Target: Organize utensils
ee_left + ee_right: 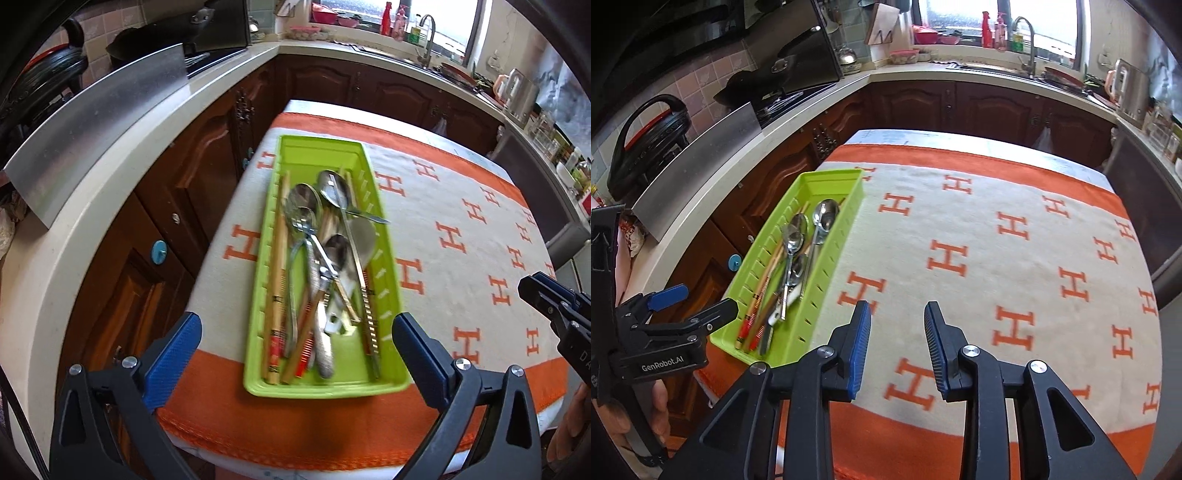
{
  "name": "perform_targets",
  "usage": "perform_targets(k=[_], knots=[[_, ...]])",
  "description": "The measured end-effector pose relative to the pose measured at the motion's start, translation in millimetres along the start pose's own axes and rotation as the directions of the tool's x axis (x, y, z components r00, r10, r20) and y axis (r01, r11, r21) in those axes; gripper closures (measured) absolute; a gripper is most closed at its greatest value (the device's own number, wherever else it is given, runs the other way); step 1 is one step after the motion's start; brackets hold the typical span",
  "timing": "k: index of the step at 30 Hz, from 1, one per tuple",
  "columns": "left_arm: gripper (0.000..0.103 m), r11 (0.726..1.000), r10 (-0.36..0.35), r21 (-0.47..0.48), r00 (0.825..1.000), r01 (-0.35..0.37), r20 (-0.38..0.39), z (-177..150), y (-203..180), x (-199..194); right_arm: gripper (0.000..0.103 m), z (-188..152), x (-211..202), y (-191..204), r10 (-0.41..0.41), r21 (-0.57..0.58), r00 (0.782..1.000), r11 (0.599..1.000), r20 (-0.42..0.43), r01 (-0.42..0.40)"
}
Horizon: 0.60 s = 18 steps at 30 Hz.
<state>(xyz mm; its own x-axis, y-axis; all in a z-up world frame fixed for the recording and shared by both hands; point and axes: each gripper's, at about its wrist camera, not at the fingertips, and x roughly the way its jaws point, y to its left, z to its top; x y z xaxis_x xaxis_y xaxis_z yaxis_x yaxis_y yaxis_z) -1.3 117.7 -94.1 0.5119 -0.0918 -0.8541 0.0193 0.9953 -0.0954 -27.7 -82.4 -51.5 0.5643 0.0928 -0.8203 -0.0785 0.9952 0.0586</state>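
Observation:
A lime green tray (306, 151) lies lengthwise on the table's left side and holds a jumble of metal spoons (334, 192), wooden chopsticks (277, 266) and other cutlery. My left gripper (295, 332) hovers over the tray's near end, open wide, nothing touching its blue pads. In the right wrist view the same tray (827, 181) sits to the left, with the left gripper (690, 301) beside its near corner. My right gripper (897, 317) hangs over the bare cloth right of the tray, jaws partly apart and empty.
An orange and cream cloth with H letters (1015, 258) covers the table. A pale worktop (92, 206) over dark wood cabinets curves round left and behind, carrying a steel panel (99, 122), a stove, a sink tap (1027, 40) and a kettle (1126, 88).

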Motion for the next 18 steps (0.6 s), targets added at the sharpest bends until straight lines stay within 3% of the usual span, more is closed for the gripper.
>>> perform_targets(k=[10, 18], knots=[[0.001, 0.991, -0.046, 0.126, 0.999, 0.045, 0.006, -6, -70, -19, 0.070, -33, -41, -63, -0.052, 0.089, 0.998, 0.995, 0.021, 0.050], [0.001, 0.980, -0.072, 0.191, 0.996, 0.060, 0.053, 10, -114, -43, 0.069, -34, -71, -89, -0.071, 0.132, 0.997, 0.989, 0.036, 0.066]])
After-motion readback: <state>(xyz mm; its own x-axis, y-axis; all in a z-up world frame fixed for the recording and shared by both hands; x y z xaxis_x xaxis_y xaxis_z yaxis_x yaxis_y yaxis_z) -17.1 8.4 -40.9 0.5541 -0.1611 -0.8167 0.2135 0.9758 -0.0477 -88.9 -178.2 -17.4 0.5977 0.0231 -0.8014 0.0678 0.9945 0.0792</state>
